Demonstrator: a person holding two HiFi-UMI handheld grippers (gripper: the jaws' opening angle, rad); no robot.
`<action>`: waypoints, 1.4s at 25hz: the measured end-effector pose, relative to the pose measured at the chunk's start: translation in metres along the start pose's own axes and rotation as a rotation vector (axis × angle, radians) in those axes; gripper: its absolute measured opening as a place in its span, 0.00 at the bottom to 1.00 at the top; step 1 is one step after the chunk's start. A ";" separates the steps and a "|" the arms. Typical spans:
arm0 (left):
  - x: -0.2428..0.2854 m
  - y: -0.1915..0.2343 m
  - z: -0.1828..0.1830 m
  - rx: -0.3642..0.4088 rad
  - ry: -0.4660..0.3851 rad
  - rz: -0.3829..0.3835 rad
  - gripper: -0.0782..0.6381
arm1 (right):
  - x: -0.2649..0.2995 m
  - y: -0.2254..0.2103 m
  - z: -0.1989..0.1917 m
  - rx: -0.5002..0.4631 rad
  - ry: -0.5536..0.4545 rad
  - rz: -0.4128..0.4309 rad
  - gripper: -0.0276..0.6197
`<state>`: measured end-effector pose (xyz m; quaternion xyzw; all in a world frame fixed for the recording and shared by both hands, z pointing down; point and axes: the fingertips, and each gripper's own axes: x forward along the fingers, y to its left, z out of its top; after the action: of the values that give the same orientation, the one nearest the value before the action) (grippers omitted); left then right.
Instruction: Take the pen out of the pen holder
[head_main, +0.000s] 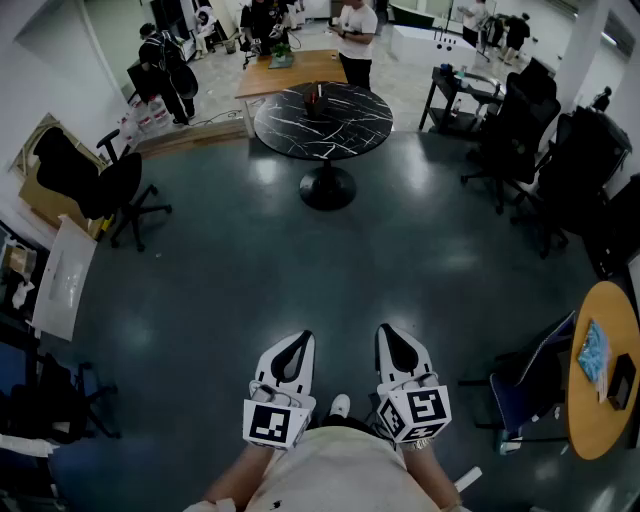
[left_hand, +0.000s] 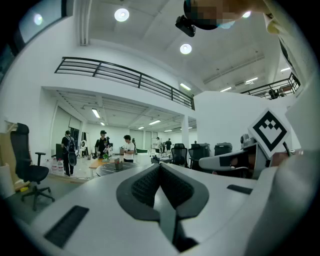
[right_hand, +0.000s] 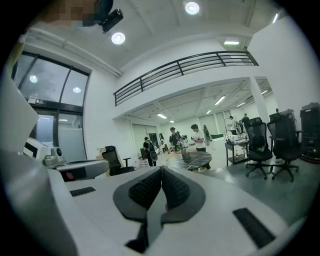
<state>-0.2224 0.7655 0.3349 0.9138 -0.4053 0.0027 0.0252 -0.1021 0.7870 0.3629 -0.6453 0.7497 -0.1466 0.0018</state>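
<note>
A dark pen holder (head_main: 313, 97) stands on a round black marble table (head_main: 340, 130) far across the room. In the head view my left gripper (head_main: 301, 340) and right gripper (head_main: 387, 334) are side by side near the person's body, both pointing toward that table and well short of it. Each has its jaws closed together with nothing between them. The left gripper view shows my left gripper (left_hand: 160, 167) aimed at the distant table (left_hand: 116, 168) and holder (left_hand: 118, 161). From my right gripper (right_hand: 161, 170), the table (right_hand: 196, 159) and holder (right_hand: 186, 155) are equally far. No pen can be made out.
Grey floor lies between me and the table. A black office chair (head_main: 110, 190) stands at left, several black chairs (head_main: 525, 130) at right, a blue chair (head_main: 525, 385) beside a round wooden table (head_main: 598, 400). A person (head_main: 357, 40) stands behind the marble table by a wooden desk (head_main: 290, 72).
</note>
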 end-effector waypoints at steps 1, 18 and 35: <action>0.003 -0.003 -0.002 -0.002 0.005 0.002 0.13 | 0.000 -0.008 0.001 -0.002 0.003 -0.005 0.07; 0.112 0.066 -0.009 -0.037 -0.008 -0.002 0.13 | 0.109 -0.050 0.019 -0.041 0.047 -0.036 0.07; 0.237 0.175 0.021 -0.018 -0.066 -0.103 0.13 | 0.261 -0.055 0.072 -0.051 0.016 -0.099 0.07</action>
<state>-0.1933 0.4712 0.3273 0.9328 -0.3583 -0.0326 0.0203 -0.0790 0.5113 0.3548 -0.6802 0.7205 -0.1324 -0.0280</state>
